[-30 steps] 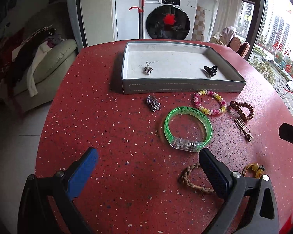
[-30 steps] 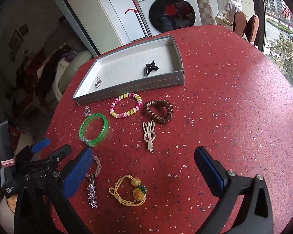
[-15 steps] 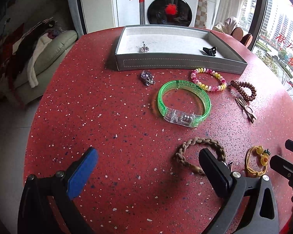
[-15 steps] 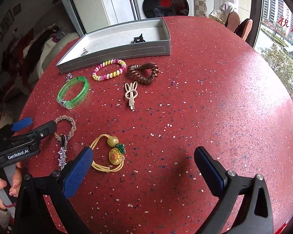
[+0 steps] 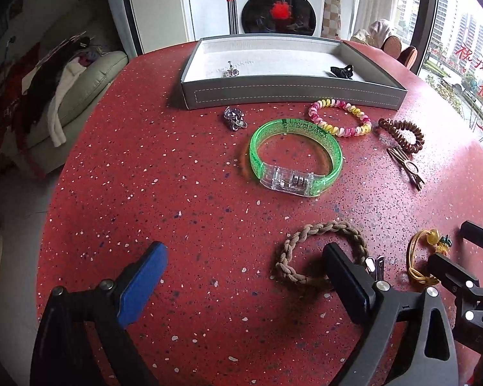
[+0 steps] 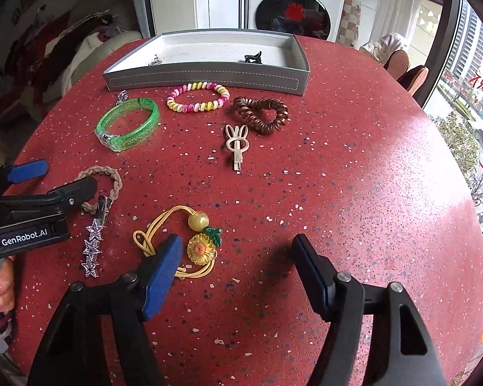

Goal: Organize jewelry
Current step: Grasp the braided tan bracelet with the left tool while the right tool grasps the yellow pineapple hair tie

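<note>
A: How did the right hand-held gripper [image 6: 236, 267] stand?

B: Spread apart with nothing between the pads, though the jaws had just been closing. It sat at the bottom of the right wrist view, and its blue left pad [image 6: 162, 276] lay over the cord of the yellow flower hair tie [image 6: 198, 241]; I could not tell whether it touched.

A: And the left hand-held gripper [image 5: 241, 284]?

B: Released too, wide, at the bottom of its own frame. Its dark right finger [image 5: 347, 281] overlapped the lower right of the braided rope bracelet [image 5: 318, 228]; contact was not clear. In the right wrist view, fingers of the person's hand [image 6: 1, 289] showed at the lower left edge.

A: What lay just beyond them?

B: A silver star clip [image 6: 93, 247] left of the flower tie, in the lower left of the right view. Higher, at mid frame, a green clear bangle [image 5: 294, 157], a cream rabbit clip [image 6: 237, 143], a brown spiral hair tie [image 6: 260, 114] and a pink and yellow spiral hair tie [image 6: 198, 96], all flat on the red speckled table [image 6: 354, 193].

A: And the tray?

B: The grey tray [image 5: 289, 95] stood at the upper middle, behind the hair ties. Inside it were a small silver charm [image 5: 231, 71] at the left and a black claw clip [image 5: 341, 71] at the right. A second silver charm [image 5: 235, 118] lay on the table just in front of the tray's front wall. A washing machine [image 5: 278, 3] stood behind the table.
</note>
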Action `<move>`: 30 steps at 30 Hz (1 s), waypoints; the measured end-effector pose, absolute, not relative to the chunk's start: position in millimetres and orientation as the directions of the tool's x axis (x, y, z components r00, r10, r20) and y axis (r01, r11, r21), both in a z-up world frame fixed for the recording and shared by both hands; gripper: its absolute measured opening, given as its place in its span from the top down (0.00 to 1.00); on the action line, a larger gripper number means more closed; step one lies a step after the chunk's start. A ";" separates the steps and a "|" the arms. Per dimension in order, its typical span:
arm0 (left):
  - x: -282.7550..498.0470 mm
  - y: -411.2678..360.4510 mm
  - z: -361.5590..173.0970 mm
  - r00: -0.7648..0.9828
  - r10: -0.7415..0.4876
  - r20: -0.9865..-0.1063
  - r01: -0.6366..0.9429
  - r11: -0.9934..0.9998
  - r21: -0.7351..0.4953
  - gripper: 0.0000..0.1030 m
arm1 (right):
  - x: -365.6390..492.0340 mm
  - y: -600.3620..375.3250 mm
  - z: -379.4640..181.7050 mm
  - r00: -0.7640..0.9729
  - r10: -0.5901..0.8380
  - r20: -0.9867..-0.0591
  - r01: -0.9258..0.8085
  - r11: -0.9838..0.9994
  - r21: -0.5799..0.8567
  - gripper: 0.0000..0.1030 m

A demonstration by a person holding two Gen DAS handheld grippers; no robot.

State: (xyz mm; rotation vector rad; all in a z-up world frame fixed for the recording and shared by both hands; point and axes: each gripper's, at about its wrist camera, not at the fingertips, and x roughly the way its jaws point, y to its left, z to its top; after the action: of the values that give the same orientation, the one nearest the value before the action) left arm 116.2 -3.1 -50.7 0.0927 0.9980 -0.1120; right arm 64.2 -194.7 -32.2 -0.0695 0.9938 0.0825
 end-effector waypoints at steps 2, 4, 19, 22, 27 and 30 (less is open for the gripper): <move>115.1 -4.3 -50.0 0.541 -0.054 -0.839 0.144 0.989 0.029 0.00 | 63.7 -194.4 -31.8 0.543 0.043 -0.839 -0.106 0.994 -0.018 0.33; 113.9 -5.7 -48.8 0.541 -0.064 -0.838 0.155 0.988 0.025 0.00 | 63.4 -194.0 -31.6 0.541 0.048 -0.839 -0.113 0.993 -0.016 0.36; 103.0 -22.4 -41.5 0.516 -0.189 -0.835 0.306 0.952 -0.026 0.74 | 60.3 -187.9 -27.3 0.538 0.093 -0.838 -0.141 0.990 0.020 0.80; 102.3 -16.1 -39.4 0.507 -0.229 -0.831 0.305 0.949 -0.076 0.74 | 59.9 -194.4 -26.5 0.538 0.111 -0.836 -0.121 0.991 0.053 0.80; 101.8 -4.8 -31.2 0.513 -0.266 -0.816 0.286 0.949 -0.130 0.74 | 60.4 -205.8 -19.7 0.549 0.139 -0.824 -0.093 0.990 0.105 0.80; 101.6 1.4 -25.0 0.523 -0.273 -0.808 0.275 0.951 -0.144 0.74 | 62.0 -210.7 -13.3 0.562 0.149 -0.814 -0.085 0.989 0.123 0.80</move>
State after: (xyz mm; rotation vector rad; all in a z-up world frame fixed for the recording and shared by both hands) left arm 101.6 1.4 -25.0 0.0018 0.9666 -0.3283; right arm 62.0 -210.7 -13.3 0.0724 0.9646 0.1381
